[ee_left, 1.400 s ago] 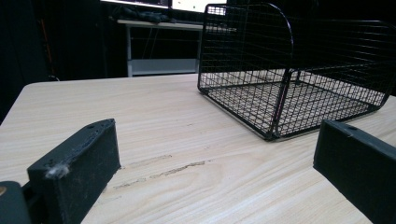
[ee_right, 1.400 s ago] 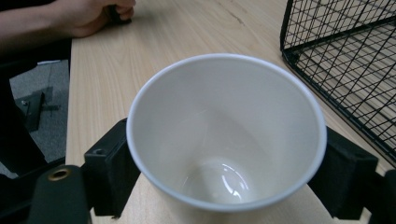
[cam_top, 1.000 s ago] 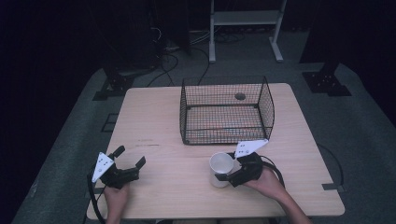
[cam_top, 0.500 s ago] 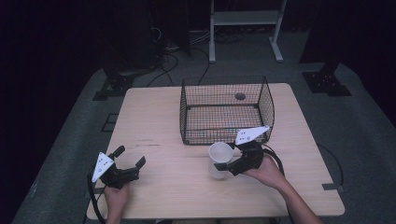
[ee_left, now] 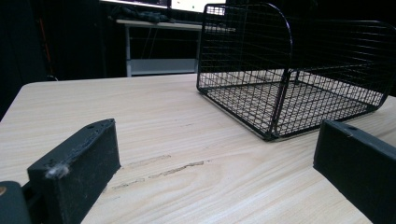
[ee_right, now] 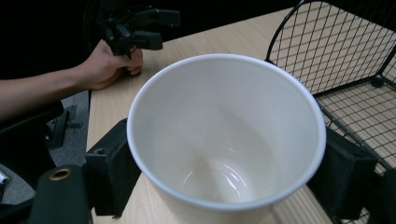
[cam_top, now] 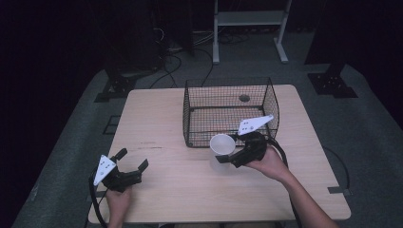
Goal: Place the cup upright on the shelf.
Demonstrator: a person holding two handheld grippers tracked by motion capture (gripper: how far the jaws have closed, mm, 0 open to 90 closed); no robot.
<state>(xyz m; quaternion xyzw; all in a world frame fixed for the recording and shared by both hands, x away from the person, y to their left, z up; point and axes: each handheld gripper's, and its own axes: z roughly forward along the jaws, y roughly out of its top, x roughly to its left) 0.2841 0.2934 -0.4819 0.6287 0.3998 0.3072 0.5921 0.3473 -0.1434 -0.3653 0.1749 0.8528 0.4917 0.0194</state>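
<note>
Right tool (cam_top: 227,159) clamps the white cup (cam_top: 222,145) beside the basket (cam_top: 228,111); left tool (cam_top: 132,161) rests wide open, empty.

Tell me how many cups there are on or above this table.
1. The white cup sits clamped in the right gripper, just in front of the wire basket. None shows inside the basket.

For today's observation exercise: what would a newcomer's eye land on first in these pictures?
Probably the white cup, clamped in the right hand-held gripper just in front of the black wire basket at the table's middle. Next, the left hand-held gripper, jaws open, resting at the near left corner.
</note>
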